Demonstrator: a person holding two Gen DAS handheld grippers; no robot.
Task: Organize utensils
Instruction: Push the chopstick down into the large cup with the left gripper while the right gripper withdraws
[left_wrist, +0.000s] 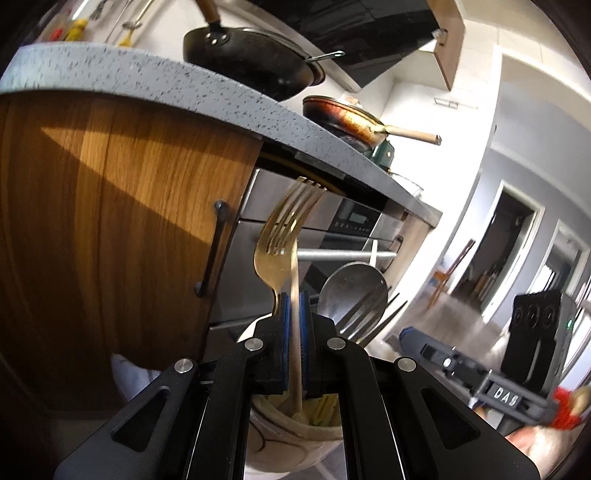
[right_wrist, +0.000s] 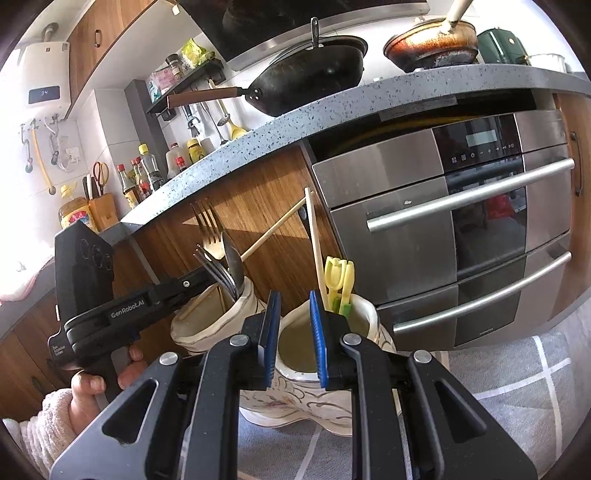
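My left gripper (left_wrist: 294, 306) is shut on a thin wooden chopstick (left_wrist: 294, 280), over a cream ceramic holder (left_wrist: 295, 424). A gold fork (left_wrist: 280, 240), a steel spoon (left_wrist: 352, 291) and a steel fork (left_wrist: 364, 317) stand up beside it. In the right wrist view the left gripper (right_wrist: 207, 277) holds the chopstick (right_wrist: 273, 229) slanted over the left holder (right_wrist: 210, 314), which has forks (right_wrist: 218, 269) and a spoon. My right gripper (right_wrist: 291, 317) is open and empty over the right holder (right_wrist: 332, 369), which holds one chopstick (right_wrist: 316, 243) and yellow plastic utensils (right_wrist: 338, 280).
Both holders stand on a grey patterned mat (right_wrist: 498, 387) on the floor, before wooden cabinet doors (left_wrist: 110, 221) and a steel oven (right_wrist: 461, 221). A speckled countertop (right_wrist: 295, 122) overhangs above with a black wok (right_wrist: 306, 81) and a frying pan (right_wrist: 432, 48).
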